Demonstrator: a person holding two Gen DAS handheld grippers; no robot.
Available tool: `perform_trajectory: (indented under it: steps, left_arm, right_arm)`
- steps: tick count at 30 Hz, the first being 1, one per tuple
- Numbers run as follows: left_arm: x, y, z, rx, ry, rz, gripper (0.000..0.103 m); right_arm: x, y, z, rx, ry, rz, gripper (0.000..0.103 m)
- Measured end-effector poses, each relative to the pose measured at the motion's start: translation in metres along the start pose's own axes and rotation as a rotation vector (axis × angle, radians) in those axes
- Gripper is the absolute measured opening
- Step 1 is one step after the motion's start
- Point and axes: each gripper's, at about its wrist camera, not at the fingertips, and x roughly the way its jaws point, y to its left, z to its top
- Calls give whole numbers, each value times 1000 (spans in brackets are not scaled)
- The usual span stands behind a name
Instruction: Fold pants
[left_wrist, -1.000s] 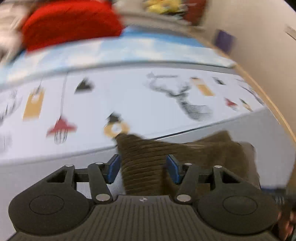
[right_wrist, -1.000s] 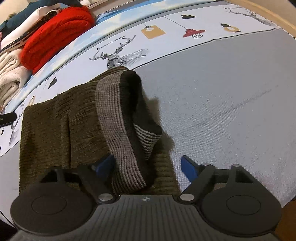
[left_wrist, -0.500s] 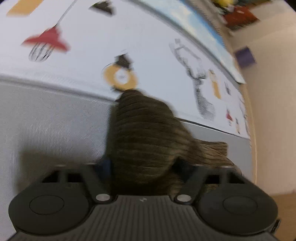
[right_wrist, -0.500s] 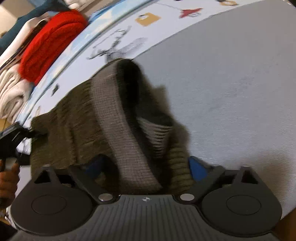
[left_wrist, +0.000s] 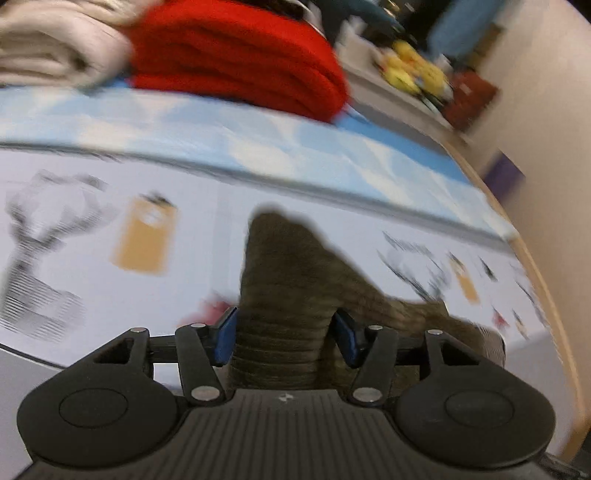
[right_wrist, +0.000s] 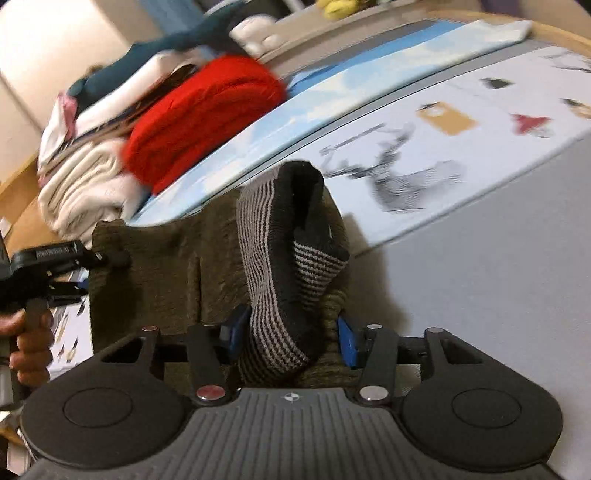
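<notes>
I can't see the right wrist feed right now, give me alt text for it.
The right gripper is closing on the grey-and-black striped waistband of olive-brown corduroy pants, lifted over a grey bedspread. At left, a hand holds the left gripper at the pants' far edge; a red folded knit lies behind.

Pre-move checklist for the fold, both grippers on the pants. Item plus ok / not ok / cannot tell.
1. Left gripper has fabric: ok. Olive ribbed pants bunched between its blue pads, jaws closing.
2. Right gripper has fabric: ok. Striped waistband between its pads, jaws closing.
3. Grip firm enough to carry: cannot tell; both are closing and the left view is blurred.
4. Pants spread evenly between the two grippers: ok in the right wrist view, fabric spans across to the left one.
5. Landing area on the grey sheet: ok, bare beside the pants.
6. Red folded knit apart from the pants: ok.
</notes>
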Motion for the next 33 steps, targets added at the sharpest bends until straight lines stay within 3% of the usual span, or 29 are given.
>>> perform_trajectory:
  steps: [2, 5, 8, 11, 13, 14, 15, 16, 17, 19, 22, 24, 25, 28, 32, 33]
  left_arm:
    - [-14, 13, 6, -4, -52, 34, 59]
    - [-31, 21, 9, 14, -42, -33, 59]
    - [-40, 21, -2, 116, 6, -87, 59]
    - [-34, 14, -28, 216, 135, -167, 58]
    - [-21, 1, -56, 349, 273, -193, 58]
    - [-10, -6, -76, 447, 365, -169, 57]
    - [-4, -14, -99, 572, 396, -115, 57]
    - [-4, -21, -115, 669, 364, -79, 58]
    - [-9, -28, -121, 705, 335, -59, 57]
    - [-17, -28, -113, 622, 321, -54, 57]
    - [-32, -10, -96, 447, 235, -37, 62]
    - [-20, 6, -99, 380, 299, 59, 62]
    - [-15, 16, -104, 339, 331, 73, 64]
    - [-29, 23, -99, 248, 312, 63, 64]
    - [-86, 10, -90, 267, 127, 85, 85]
    - [-98, 7, -85, 259, 93, 86, 85]
  right_arm:
    - [25, 5, 8, -30, 65, -74, 58]
    - [30, 2, 14, 2, 39, -196, 58]
    - [17, 3, 12, 48, 7, -140, 59]
    - [16, 17, 8, -44, 5, -107, 63]
    - [29, 24, 6, -93, 45, -107, 66]
    - [36, 24, 2, -112, 89, -132, 67]
    - [44, 23, -3, -127, 144, -171, 71]
    - [49, 18, -7, -118, 172, -196, 82]
    - [49, 13, -9, -76, 172, -192, 83]
    - [42, 14, -7, -36, 149, -175, 78]
    - [32, 29, -6, -136, 85, -157, 77]
    - [44, 33, -15, -217, 157, -230, 79]
    - [49, 31, -19, -229, 189, -256, 83]
    - [43, 32, -20, -213, 210, -283, 80]
    - [-8, 61, -2, -306, 54, -234, 81]
    - [-22, 67, 1, -332, 17, -224, 82]
